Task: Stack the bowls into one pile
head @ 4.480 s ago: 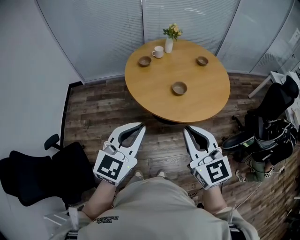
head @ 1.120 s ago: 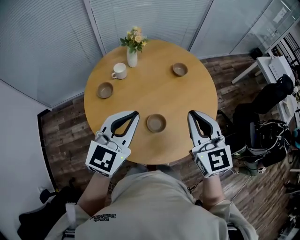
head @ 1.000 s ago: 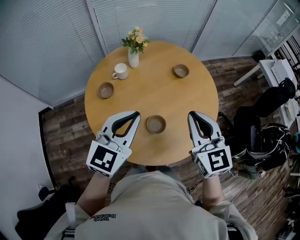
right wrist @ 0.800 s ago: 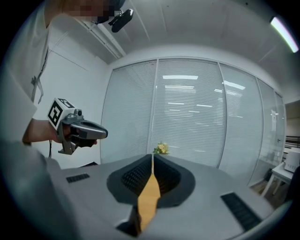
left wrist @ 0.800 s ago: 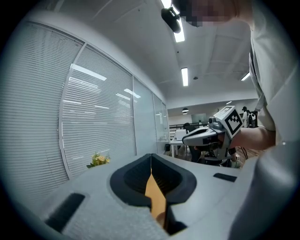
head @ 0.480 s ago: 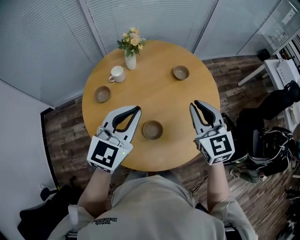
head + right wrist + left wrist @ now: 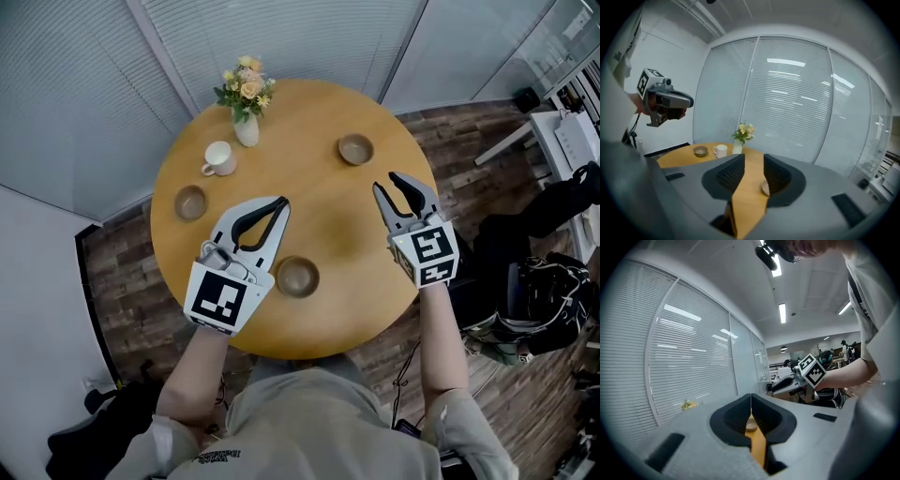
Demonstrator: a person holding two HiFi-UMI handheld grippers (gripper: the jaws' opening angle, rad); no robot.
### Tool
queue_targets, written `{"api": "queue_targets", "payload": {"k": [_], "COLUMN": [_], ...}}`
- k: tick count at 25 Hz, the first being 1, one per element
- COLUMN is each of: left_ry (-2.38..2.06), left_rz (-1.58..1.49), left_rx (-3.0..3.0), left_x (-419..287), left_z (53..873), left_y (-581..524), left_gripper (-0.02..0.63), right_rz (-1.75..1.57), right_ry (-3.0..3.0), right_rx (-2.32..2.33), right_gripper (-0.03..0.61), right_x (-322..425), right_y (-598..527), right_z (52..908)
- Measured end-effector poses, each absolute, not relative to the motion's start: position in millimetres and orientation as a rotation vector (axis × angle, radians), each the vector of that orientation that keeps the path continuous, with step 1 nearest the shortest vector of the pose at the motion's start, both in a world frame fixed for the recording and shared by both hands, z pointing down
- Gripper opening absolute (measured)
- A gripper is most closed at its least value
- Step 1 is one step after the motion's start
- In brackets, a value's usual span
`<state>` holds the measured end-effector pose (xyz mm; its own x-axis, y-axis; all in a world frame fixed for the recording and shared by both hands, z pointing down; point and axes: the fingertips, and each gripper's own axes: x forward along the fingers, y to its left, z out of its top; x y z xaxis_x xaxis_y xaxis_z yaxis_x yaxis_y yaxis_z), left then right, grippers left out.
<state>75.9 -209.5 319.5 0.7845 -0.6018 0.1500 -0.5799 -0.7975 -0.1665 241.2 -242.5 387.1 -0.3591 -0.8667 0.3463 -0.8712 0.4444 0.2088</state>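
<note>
Three brown bowls sit apart on the round wooden table (image 7: 337, 216): a near one (image 7: 297, 277), a left one (image 7: 190, 202) and a far right one (image 7: 355, 148). My left gripper (image 7: 280, 201) hovers over the table with its jaws shut and empty; the near bowl lies just right of its body. My right gripper (image 7: 386, 181) is open a little, empty, a short way this side of the far right bowl. In the right gripper view that bowl (image 7: 764, 187) peeks out beside the right jaw. In the left gripper view a bowl (image 7: 751, 426) shows between the jaws.
A white cup (image 7: 218, 158) and a white vase of flowers (image 7: 246, 112) stand at the table's far left. Window blinds curve behind the table. An office chair with bags (image 7: 534, 309) stands on the wood floor at the right.
The person has come up to the table. Both grippers have moved forward over it, the left one now past the near bowl. The right jaws have parted slightly.
</note>
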Motion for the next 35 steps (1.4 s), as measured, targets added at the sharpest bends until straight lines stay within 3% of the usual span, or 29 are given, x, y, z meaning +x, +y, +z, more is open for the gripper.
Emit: {"api": "queue_targets", "payload": {"k": [21, 35], "left_ry": [0.914, 0.988], "left_rz": [-0.435, -0.546], "left_rx": [-2.890, -3.007], "left_x": [104.4, 91.4], "left_z": [427.2, 485.9], "left_y": [-285.8, -284.2], "left_gripper": [0.021, 0.021], "right_rz": [0.076, 0.150], "right_ry": [-2.009, -1.871], "right_rx": [1.095, 1.055], "right_gripper": [0.124, 0.123], "right_x": [258.4, 270.2], "right_y": [-360.3, -408.3], "right_z": [596.1, 679.0]}}
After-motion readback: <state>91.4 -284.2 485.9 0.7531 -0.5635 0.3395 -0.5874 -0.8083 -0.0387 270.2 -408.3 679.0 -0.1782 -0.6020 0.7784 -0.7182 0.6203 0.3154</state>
